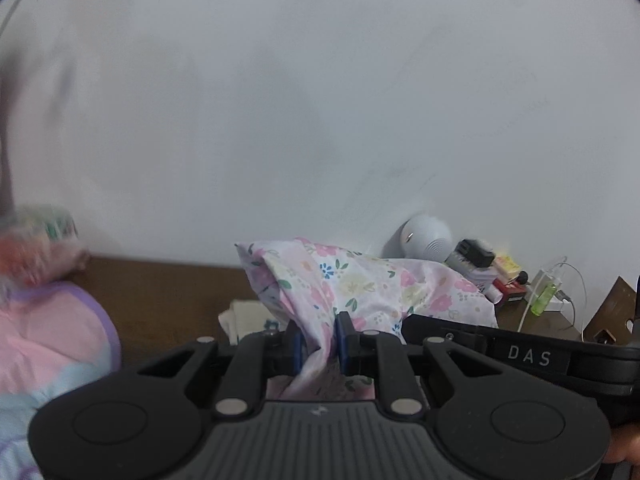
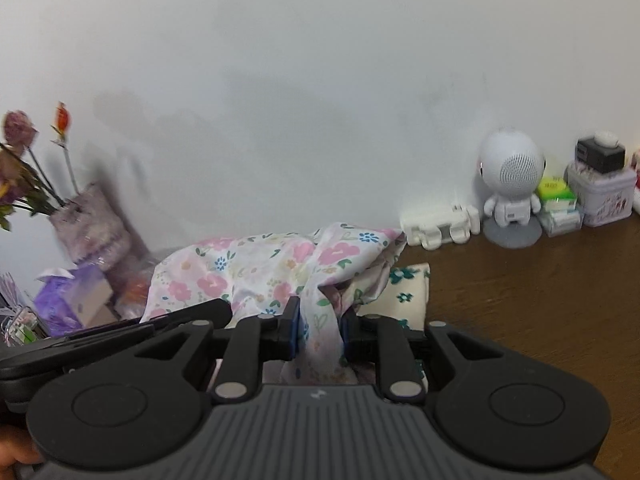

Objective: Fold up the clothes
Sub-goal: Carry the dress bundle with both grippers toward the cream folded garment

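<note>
A white garment with pink and blue flowers [image 1: 360,284] hangs bunched between both grippers above a brown table [image 1: 160,296]. My left gripper [image 1: 317,340] is shut on one part of it, the cloth pinched between the blue pads. My right gripper [image 2: 320,330] is shut on another part of the same floral garment [image 2: 256,268]. The right gripper's black body shows at the right of the left wrist view [image 1: 520,354]. A cream cloth with dark green flowers [image 2: 408,284] lies on the table under the lifted garment.
A pink, blue and purple cloth pile [image 1: 48,344] lies at the left. A white robot-shaped speaker [image 2: 510,184], a tin [image 2: 604,196], tissue packs [image 2: 558,204] and a white toy [image 2: 438,228] stand along the white wall. Flowers [image 2: 24,160] and a purple box [image 2: 72,296] stand at the left.
</note>
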The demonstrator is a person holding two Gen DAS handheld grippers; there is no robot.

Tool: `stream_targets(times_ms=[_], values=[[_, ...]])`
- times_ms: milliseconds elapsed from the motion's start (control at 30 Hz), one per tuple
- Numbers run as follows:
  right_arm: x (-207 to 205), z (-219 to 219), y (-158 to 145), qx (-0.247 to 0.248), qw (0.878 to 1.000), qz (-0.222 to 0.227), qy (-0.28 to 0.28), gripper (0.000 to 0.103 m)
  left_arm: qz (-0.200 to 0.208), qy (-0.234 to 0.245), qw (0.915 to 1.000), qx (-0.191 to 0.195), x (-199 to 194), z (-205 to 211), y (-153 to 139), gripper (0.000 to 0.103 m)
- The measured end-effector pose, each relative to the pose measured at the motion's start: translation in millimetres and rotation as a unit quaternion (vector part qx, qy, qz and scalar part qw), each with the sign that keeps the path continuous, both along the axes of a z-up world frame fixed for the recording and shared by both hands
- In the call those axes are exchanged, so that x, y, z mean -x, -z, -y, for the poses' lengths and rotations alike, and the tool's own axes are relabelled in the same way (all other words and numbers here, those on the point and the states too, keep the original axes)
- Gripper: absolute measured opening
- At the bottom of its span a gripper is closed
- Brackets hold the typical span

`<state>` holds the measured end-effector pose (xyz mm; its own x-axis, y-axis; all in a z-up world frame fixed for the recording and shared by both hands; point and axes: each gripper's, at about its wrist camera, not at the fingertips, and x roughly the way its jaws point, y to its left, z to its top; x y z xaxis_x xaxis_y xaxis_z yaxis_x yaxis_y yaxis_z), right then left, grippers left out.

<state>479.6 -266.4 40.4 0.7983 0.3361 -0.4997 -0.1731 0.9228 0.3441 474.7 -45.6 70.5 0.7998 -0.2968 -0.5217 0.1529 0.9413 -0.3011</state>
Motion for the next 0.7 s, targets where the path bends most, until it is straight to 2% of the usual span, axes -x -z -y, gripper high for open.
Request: stream_targets(times_ms=[233, 367, 533, 700], values=[[-29.1, 1.9, 24.9, 0.007, 0.999, -0.031, 0.003, 0.018, -0.027, -0.004, 0.9994, -0.02, -20.4, 2.3, 26.1, 0.016], [-35.2, 3.0, 34.9, 0.006, 0.999, -0.038, 0.006, 0.019, -0.03, -0.006, 0.9994, -0.019, -22.6, 6.2, 33.4, 0.016], [-37.8, 9.2, 41.3, -0.015, 0.999, -0.039, 0.007, 0.022, -0.03, -0.008, 0.9995, -0.013, -20.9, 5.0, 34.1, 0.018], [-39.0, 15.4, 44.7, -0.049, 0.998, -0.042, 0.01, 0.028, -0.027, -0.012, 0.9996, -0.001, -21.1, 1.6, 37.0, 0.026]])
